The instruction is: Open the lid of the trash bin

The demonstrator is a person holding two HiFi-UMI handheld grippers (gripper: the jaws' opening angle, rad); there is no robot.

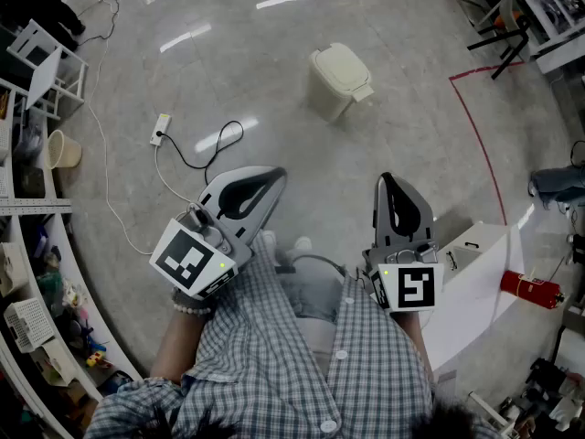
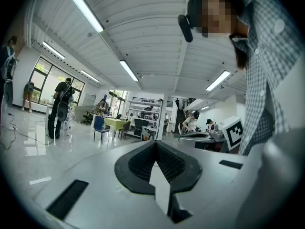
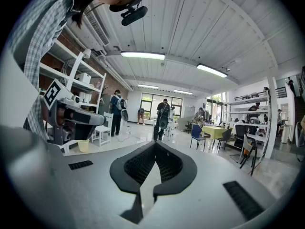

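Observation:
The trash bin (image 1: 340,80) is a small cream bin standing on the grey floor ahead of me, its lid down. Both grippers are held close to my body, well short of the bin and pointing toward it. My left gripper (image 1: 274,177) is shut with nothing in it, and its jaws meet at the tip (image 2: 155,142). My right gripper (image 1: 388,180) is also shut and empty, jaws closed together (image 3: 155,142). Neither gripper view shows the bin; both look out across the room.
A power strip (image 1: 161,128) with a black cable lies on the floor to the left. A white chair (image 1: 44,60) and shelves (image 1: 27,291) line the left side. On the right are a red tape line (image 1: 479,135), a white box (image 1: 477,282) and a fire extinguisher (image 1: 530,289).

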